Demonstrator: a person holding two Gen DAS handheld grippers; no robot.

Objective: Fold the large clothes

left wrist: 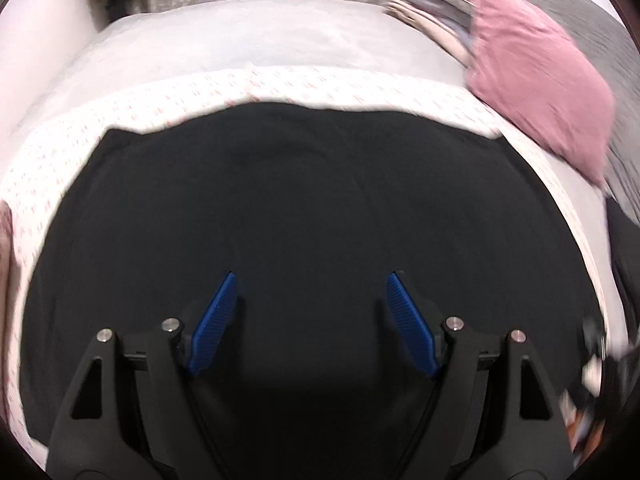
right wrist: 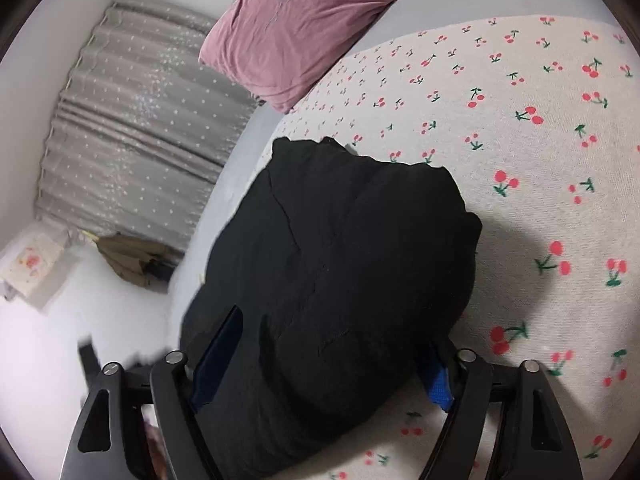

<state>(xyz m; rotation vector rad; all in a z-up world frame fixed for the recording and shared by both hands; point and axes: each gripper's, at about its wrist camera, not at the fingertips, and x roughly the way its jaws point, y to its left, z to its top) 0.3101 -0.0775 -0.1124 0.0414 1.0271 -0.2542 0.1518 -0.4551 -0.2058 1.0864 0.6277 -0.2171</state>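
Left gripper [left wrist: 312,280] hovers with blue pads spread wide over the black garment [left wrist: 288,208], which lies flat on the cherry-print sheet [left wrist: 320,84] near a pink pillow [left wrist: 536,92]. Right gripper [right wrist: 332,320] stands open too, its fingers straddling bunched black garment [right wrist: 340,260] above cherry-print sheet [right wrist: 520,120].

Black garment [left wrist: 304,208], spread flat, draped bunched in right view

Black fingers [left wrist: 212,328], ribbed blue pads, silver screws
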